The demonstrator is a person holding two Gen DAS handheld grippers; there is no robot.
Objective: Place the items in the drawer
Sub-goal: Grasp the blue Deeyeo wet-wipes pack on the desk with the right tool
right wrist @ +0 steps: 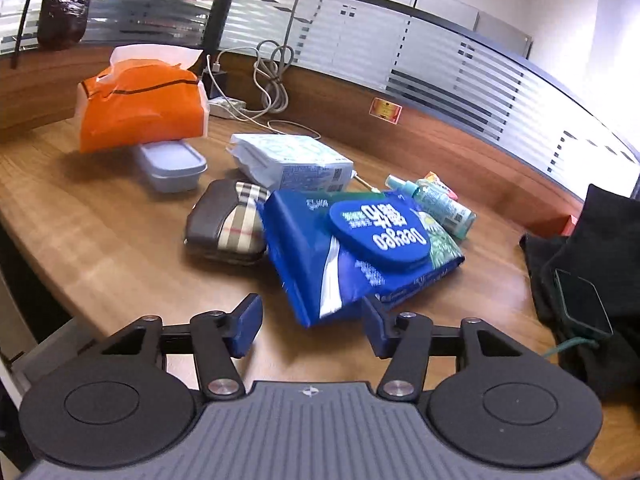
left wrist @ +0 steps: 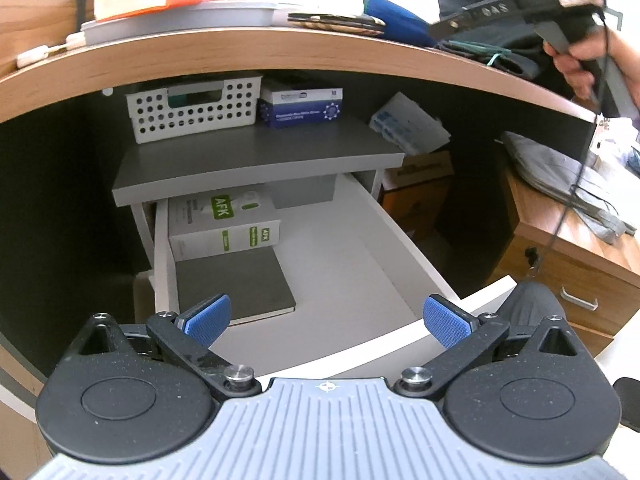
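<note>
Blue wipes pack (right wrist: 360, 252) before gaping right claw (right wrist: 312, 326).

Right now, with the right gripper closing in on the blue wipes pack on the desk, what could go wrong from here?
1. The wipes pack leans on the wallet and hides part of the spray bottle; lifting it may shift either.
2. The right gripper is open around only the pack's near corner, so the soft pack could sag or slip.
3. The drawer already holds a box and a notebook on one side; only the bare side has room.
</note>
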